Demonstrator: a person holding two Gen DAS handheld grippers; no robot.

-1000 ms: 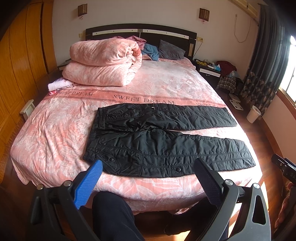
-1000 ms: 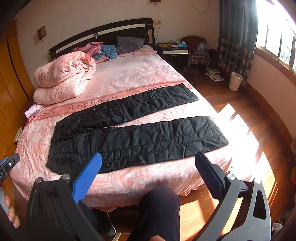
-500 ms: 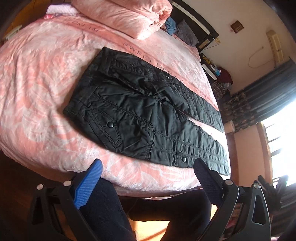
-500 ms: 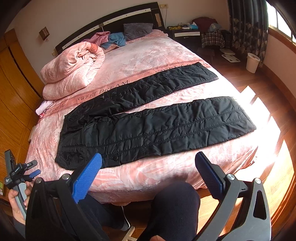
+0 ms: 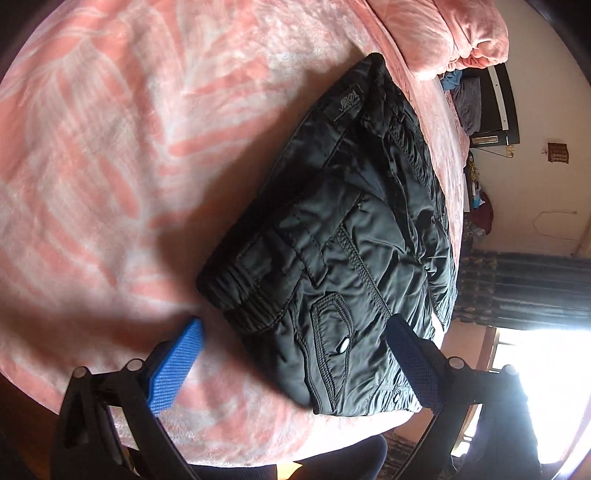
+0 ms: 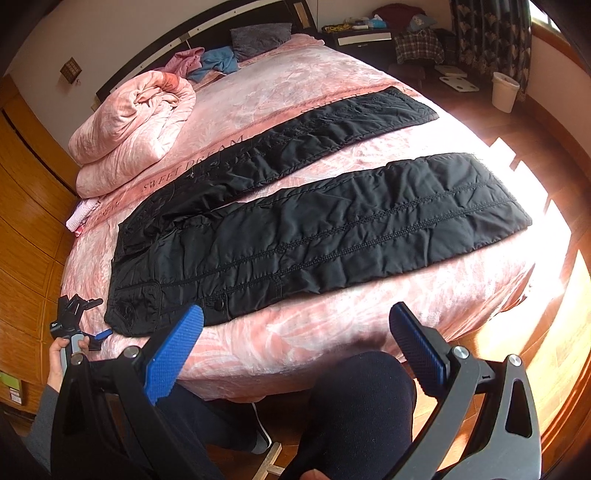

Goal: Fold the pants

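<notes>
Black padded pants (image 6: 317, 225) lie flat on the pink bed (image 6: 332, 325), legs spread apart and pointing right, waist at the left. In the left wrist view the waistband and near pocket (image 5: 332, 280) fill the centre. My left gripper (image 5: 295, 332) is open, its jaws straddling the near waist corner just above the fabric; it also shows in the right wrist view (image 6: 79, 325) at the waist corner. My right gripper (image 6: 297, 321) is open and empty, in front of the bed's near edge below the near leg.
A rolled pink duvet (image 6: 136, 129) lies at the head of the bed, with pillows and clothes (image 6: 221, 59) behind. A nightstand (image 6: 362, 33) and white bin (image 6: 504, 90) stand at the right. Wooden floor lies in front, and the person's knees (image 6: 358, 398) are below.
My left gripper has dropped close to the waist corner and tilted. My right gripper has moved nearer the bed's front edge. Both stay open.
</notes>
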